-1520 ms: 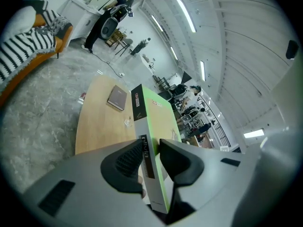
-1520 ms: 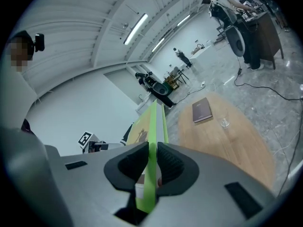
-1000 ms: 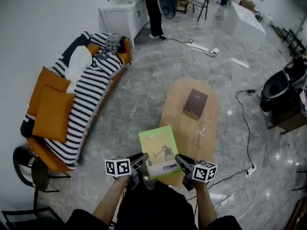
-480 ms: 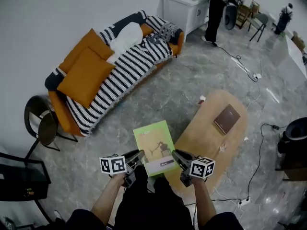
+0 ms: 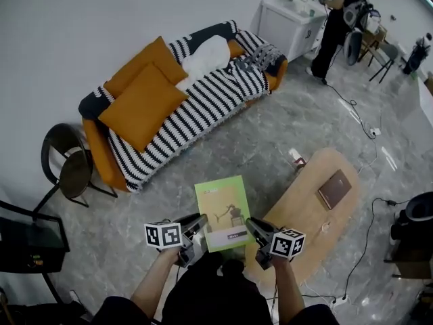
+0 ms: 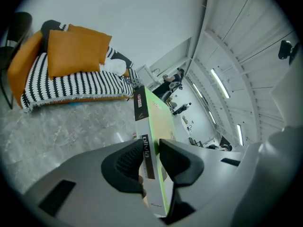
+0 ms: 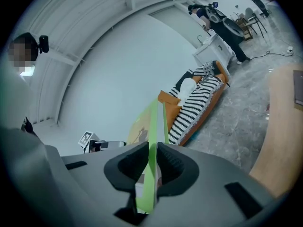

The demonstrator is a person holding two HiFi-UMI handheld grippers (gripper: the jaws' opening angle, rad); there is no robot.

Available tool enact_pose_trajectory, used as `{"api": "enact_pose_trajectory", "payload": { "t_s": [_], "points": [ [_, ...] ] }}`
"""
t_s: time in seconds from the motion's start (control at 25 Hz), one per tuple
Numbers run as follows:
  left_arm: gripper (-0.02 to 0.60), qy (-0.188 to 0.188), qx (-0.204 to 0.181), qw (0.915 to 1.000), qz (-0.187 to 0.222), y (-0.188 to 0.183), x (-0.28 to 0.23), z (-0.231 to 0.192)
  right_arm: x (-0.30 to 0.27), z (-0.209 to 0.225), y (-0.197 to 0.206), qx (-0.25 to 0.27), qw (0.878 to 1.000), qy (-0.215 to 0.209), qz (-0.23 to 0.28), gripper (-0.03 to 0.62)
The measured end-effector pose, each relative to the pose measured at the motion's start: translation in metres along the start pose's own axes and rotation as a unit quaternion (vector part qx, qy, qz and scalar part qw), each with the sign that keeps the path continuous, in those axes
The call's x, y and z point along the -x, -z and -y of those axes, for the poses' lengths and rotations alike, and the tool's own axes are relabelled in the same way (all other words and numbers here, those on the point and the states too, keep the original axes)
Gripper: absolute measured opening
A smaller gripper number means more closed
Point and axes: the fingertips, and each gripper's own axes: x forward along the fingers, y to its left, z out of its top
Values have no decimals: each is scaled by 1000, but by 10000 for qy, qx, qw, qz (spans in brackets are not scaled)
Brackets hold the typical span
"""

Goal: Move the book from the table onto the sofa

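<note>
The book (image 5: 222, 212), a green-covered one, is being carried in the air between two hand-held grippers, its cover facing up and its long side pointing away from the person holding it. The left hand-held gripper (image 5: 196, 223) is clamping the near left edge, where the spine with its dark label is sitting squarely between the ribbed pads, and both pads are pressing on it. The right hand-held gripper (image 5: 254, 226) is pinching the near right edge, its jaws closed tight on the thin green border of the cover. The book is hanging over the grey marbled floor (image 5: 203, 161), just beside the near end of the wooden worktop (image 5: 301, 212) and touching neither it nor anything else. On the far part of that worktop a brown book (image 5: 334, 189) is lying flat. The sofa (image 5: 101, 151) is standing well apart from the green book, across the open floor and against the pale wall; a black-and-white striped throw (image 5: 203, 110) is covering its seat, two orange cushions (image 5: 143, 103) are leaning at its left end and a white pillow (image 5: 206, 51) is lying further along. A black chair (image 5: 67, 168) is standing just beside the sofa's left end, and a person (image 5: 335, 26) in dark clothes is standing far off by a white cabinet (image 5: 291, 26).
</note>
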Motion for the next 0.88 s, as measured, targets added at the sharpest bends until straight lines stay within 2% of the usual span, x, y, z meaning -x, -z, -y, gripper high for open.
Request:
{"api": "enact_pose_trajectory", "payload": {
  "t_s": [0.44, 0.64, 0.88],
  "points": [
    [114, 134, 74, 9998, 97, -41, 29, -42, -59, -27, -7, 87, 10000, 4, -7, 74],
    [112, 117, 77, 9998, 146, -58, 26, -54, -79, -27, -18, 281, 9994, -59, -181, 72],
    [112, 47, 223, 9996, 183, -93, 12, -77, -117, -14, -48, 241, 9994, -123, -223, 72]
  ]
}}
